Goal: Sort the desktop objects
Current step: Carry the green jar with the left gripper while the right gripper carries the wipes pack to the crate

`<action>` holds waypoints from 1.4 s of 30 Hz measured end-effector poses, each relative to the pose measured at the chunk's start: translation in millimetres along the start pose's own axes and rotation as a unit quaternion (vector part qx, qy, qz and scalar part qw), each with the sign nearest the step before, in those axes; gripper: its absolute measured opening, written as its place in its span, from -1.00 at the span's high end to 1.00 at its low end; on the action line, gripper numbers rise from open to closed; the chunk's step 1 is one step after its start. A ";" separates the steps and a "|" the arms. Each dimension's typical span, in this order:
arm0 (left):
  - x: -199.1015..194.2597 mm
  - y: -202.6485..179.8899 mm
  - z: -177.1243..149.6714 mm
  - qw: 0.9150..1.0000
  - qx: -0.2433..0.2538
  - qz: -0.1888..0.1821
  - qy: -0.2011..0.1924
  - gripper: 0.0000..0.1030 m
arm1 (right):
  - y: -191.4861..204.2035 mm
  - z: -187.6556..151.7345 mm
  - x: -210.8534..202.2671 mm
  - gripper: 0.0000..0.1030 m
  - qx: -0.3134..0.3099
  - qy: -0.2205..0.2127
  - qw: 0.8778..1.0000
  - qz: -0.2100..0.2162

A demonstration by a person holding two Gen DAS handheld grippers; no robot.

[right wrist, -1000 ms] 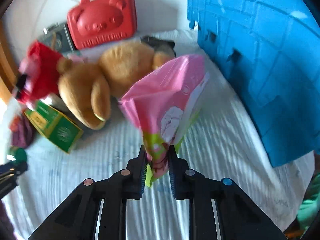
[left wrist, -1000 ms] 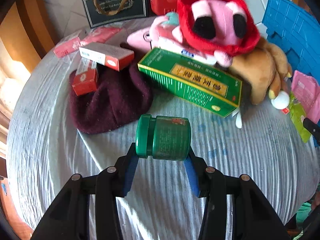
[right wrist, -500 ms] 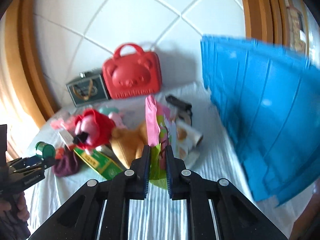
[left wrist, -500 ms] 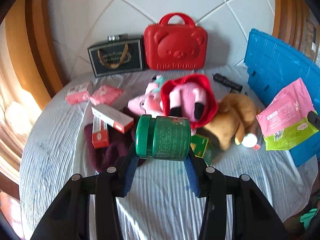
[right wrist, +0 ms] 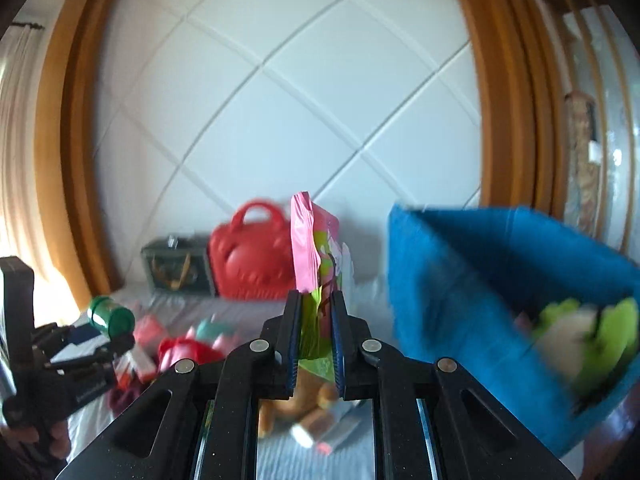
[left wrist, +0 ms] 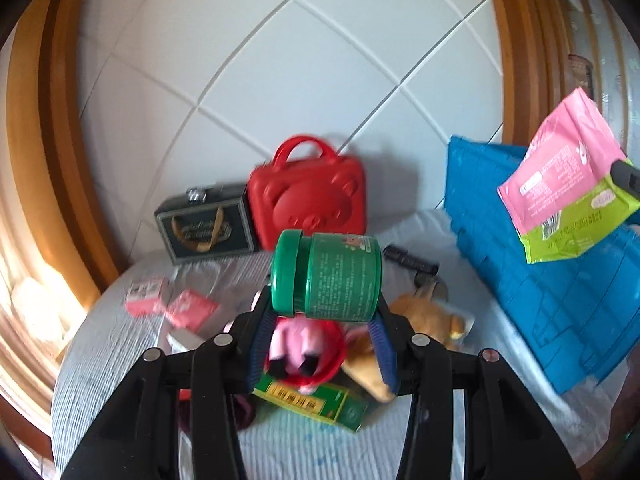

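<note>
The left hand-held gripper [left wrist: 320, 332] clamps a rigid, slick green jar [left wrist: 326, 278] sideways above the table's middle, the right hand-held gripper [right wrist: 316, 320] pinches a light, crinkly pink-green packet [right wrist: 314, 256] near the blue bin [right wrist: 480, 280]

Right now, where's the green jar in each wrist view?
Left wrist: the green jar sits dead centre, lying sideways between the left gripper's blue pads, lid to the left.
Right wrist: the jar is small at the far left edge, held up in that gripper, lid to the upper left.
Shared landmark: the red bear case against the white wall.
</note>
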State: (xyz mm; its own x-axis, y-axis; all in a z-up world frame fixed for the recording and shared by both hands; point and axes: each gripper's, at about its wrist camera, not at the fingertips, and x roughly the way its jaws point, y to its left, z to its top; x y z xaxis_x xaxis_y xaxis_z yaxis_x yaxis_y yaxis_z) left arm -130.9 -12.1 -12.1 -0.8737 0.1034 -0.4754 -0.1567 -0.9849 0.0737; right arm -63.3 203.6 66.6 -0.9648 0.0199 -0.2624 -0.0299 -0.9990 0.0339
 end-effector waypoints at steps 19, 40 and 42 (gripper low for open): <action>0.5 -254.2 116.6 0.983 0.078 -0.152 -0.061 0.14 | -178.6 69.0 -52.4 0.74 0.004 -0.095 0.985 -0.143; 39.7 -361.6 104.0 0.963 0.167 -0.186 0.097 0.14 | -274.3 31.8 -12.0 0.71 0.072 0.025 0.982 -0.175; 37.0 -362.6 102.2 0.962 0.170 -0.190 0.096 0.09 | -276.9 29.3 -12.6 0.70 0.074 0.030 0.980 -0.183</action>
State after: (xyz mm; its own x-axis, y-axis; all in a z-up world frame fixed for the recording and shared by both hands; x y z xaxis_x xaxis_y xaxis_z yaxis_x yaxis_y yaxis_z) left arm -153.4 363.0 33.3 -0.6277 0.3875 -0.6752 -0.6179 -0.7756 0.1293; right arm -50.6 481.2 88.8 -0.8658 0.3686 -0.3384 -0.4126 -0.9086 0.0658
